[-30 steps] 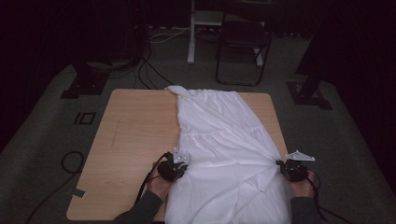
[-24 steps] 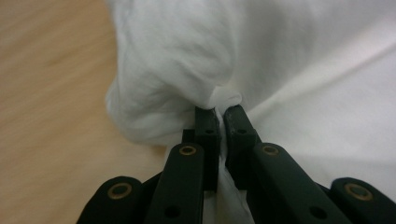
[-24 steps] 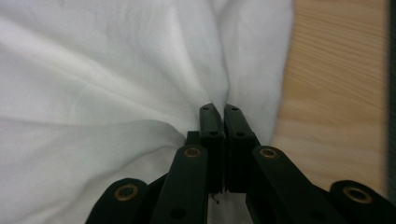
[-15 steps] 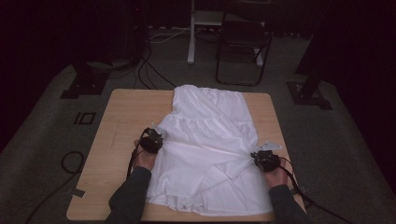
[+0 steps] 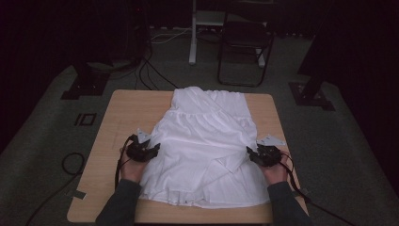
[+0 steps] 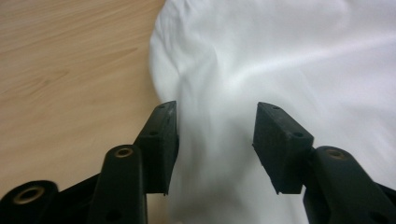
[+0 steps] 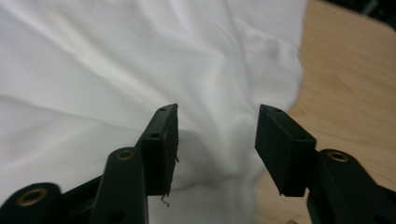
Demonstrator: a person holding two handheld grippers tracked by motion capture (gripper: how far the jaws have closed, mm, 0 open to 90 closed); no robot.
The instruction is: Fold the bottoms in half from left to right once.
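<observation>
A white dress (image 5: 207, 141) lies spread flat on the wooden table (image 5: 122, 113), bodice at the far end, hem toward the person. My left gripper (image 5: 149, 151) sits at the dress's left edge; its jaws have just been opening and stand apart over the cloth (image 6: 243, 70), pads off it. At the right edge is my right gripper (image 5: 254, 155), whose jaws have also just been opening. They stand apart over the white fabric (image 7: 116, 60) beside bare wood (image 7: 345, 84), with a fold of cloth between them and no grip on it.
A dark folding chair (image 5: 244, 52) and a white stand (image 5: 193, 33) are on the carpet behind the table. Black stand bases (image 5: 84, 87) (image 5: 310, 94) flank the far corners. Cables (image 5: 70, 165) trail on the floor at left.
Both hands moved away from the person along the dress's sides, spreading it from a bunched strip at the table's right into a flat shape at the middle. Both grippers' jaws opened and released the cloth.
</observation>
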